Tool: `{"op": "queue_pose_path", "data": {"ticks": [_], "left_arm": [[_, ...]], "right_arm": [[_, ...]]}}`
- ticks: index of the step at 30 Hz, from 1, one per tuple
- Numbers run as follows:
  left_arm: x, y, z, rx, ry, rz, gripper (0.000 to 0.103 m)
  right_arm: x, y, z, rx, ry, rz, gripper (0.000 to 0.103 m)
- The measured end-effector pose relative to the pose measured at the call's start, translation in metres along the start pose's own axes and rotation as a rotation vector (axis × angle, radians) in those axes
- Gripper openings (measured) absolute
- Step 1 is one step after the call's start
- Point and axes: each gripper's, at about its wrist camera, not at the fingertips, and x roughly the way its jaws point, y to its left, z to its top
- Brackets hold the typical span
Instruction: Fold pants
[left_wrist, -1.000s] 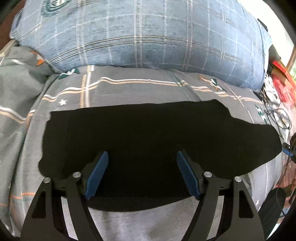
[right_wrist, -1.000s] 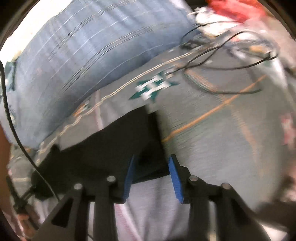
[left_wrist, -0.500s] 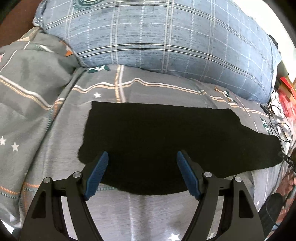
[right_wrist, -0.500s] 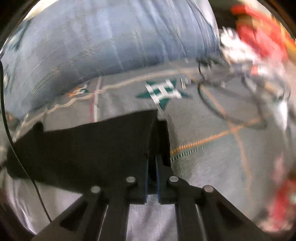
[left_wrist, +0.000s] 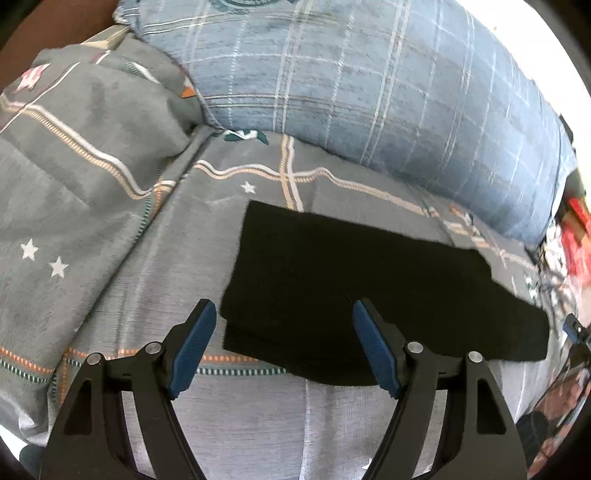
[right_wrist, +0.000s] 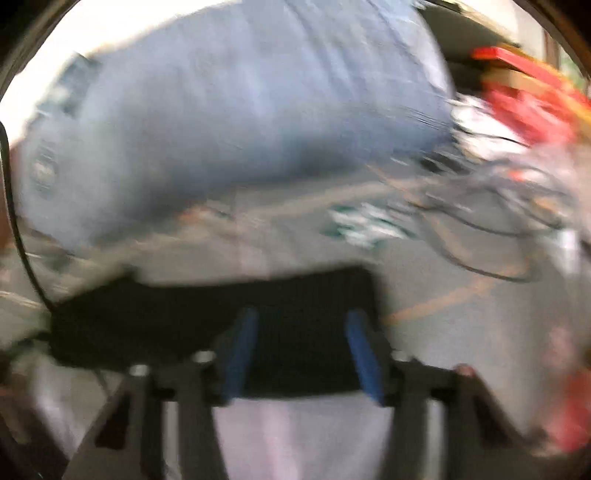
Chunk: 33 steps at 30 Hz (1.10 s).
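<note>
Well, R view blurred; pants (right_wrist: 207, 317) smeared.

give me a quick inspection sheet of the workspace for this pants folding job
surface: grey patterned bedsheet, rumpled at the left
job's things: black pants lying flat in a long folded strip
clutter: red and white items, blurred, at the right edge
grippers: left gripper open over the pants' left end; right gripper opening over their right end, gripping nothing
cables: black cables looped on the sheet
surroundings: blue plaid pillow behind
</note>
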Motion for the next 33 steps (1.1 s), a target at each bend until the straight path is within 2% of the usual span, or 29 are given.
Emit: {"op": "queue_pose_path", "data": {"ticks": [2, 4, 9, 12, 14, 16, 20, 22, 23, 24, 26, 29, 31, 33], "left_arm": [[-0.003, 0.007, 0.001, -0.028, -0.009, -0.022, 0.084], [0.001, 0.011, 0.002, -0.049, 0.008, -0.057, 0.084], [0.014, 0.016, 0.001, -0.048, 0.04, -0.014, 0.084], [0.02, 0.025, 0.004, -0.087, 0.039, -0.036, 0.084], [0.025, 0.028, 0.007, -0.094, 0.048, -0.05, 0.084], [0.032, 0.03, 0.009, -0.089, 0.058, -0.051, 0.084], [0.041, 0.037, 0.006, -0.115, 0.068, -0.083, 0.084], [0.045, 0.04, 0.005, -0.129, 0.081, -0.097, 0.084], [0.045, 0.041, 0.005, -0.127, 0.076, -0.101, 0.084], [0.043, 0.041, 0.005, -0.121, 0.063, -0.103, 0.084], [0.038, 0.042, 0.008, -0.117, 0.037, -0.109, 0.084], [0.036, 0.045, 0.009, -0.136, 0.016, -0.118, 0.084], [0.039, 0.045, 0.008, -0.147, 0.028, -0.118, 0.084], [0.043, 0.044, 0.007, -0.144, 0.038, -0.116, 0.084]], "right_arm": [[0.011, 0.028, 0.0, -0.031, 0.009, 0.138, 0.068], [0.025, 0.063, -0.005, -0.085, 0.028, 0.237, 0.068], [0.063, 0.154, -0.029, -0.275, 0.104, 0.405, 0.068], [0.084, 0.211, -0.05, -0.421, 0.137, 0.509, 0.067], [0.095, 0.242, -0.065, -0.491, 0.16, 0.539, 0.066], [0.108, 0.27, -0.078, -0.564, 0.182, 0.554, 0.066], [0.13, 0.303, -0.092, -0.658, 0.189, 0.527, 0.054], [0.141, 0.315, -0.097, -0.705, 0.178, 0.493, 0.037], [0.144, 0.319, -0.097, -0.724, 0.168, 0.458, 0.008], [0.145, 0.317, -0.095, -0.713, 0.163, 0.454, 0.004], [0.134, 0.31, -0.083, -0.664, 0.158, 0.5, 0.004], [0.122, 0.314, -0.081, -0.649, 0.145, 0.503, 0.004], [0.125, 0.318, -0.088, -0.631, 0.176, 0.51, 0.004], [0.138, 0.322, -0.101, -0.64, 0.203, 0.482, 0.005]]}}
